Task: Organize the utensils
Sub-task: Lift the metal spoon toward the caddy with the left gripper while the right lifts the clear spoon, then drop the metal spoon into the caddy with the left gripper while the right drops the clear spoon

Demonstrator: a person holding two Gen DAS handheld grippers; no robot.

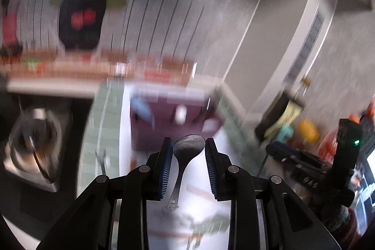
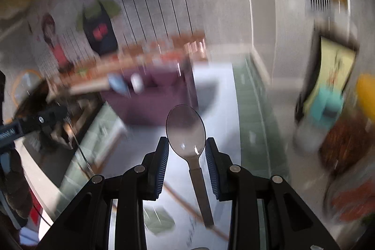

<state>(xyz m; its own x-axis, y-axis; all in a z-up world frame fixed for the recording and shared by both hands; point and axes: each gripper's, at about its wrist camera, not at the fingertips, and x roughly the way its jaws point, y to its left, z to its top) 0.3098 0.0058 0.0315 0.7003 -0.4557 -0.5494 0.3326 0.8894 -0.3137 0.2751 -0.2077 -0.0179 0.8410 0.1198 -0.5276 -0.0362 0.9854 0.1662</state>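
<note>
While both views were smeared by motion blur, we could still make out our left gripper point(image 1: 189, 144) with its jaws clenched on the bowl of a metal spoon point(image 1: 189, 147), whose handle ran back between the blue pads point(image 1: 165, 170) toward the camera. Our right gripper point(image 2: 187, 144) held a second spoon point(image 2: 186, 130) the same way, bowl pinched between the jaws and projecting beyond the fingertips, its flat handle trailing back below. Ahead of both lay a purple organizer box point(image 1: 174, 116), seen also from the right wrist point(image 2: 150, 97), resting on the pale counter point(image 1: 229, 156) with a blue item point(image 1: 140, 107) and a white item point(image 1: 181, 114) inside; which compartments they occupied we could not tell. A green checked cloth point(image 1: 103, 123) bordered the counter. Behind the box ran a wooden ledge point(image 1: 70, 67) crowded with blurred small things, under a wall poster of a figure in a dark apron point(image 1: 82, 15). Right of the counter stood a framed yellow picture point(image 2: 332, 69) and a turquoise block point(image 2: 328, 104).
</note>
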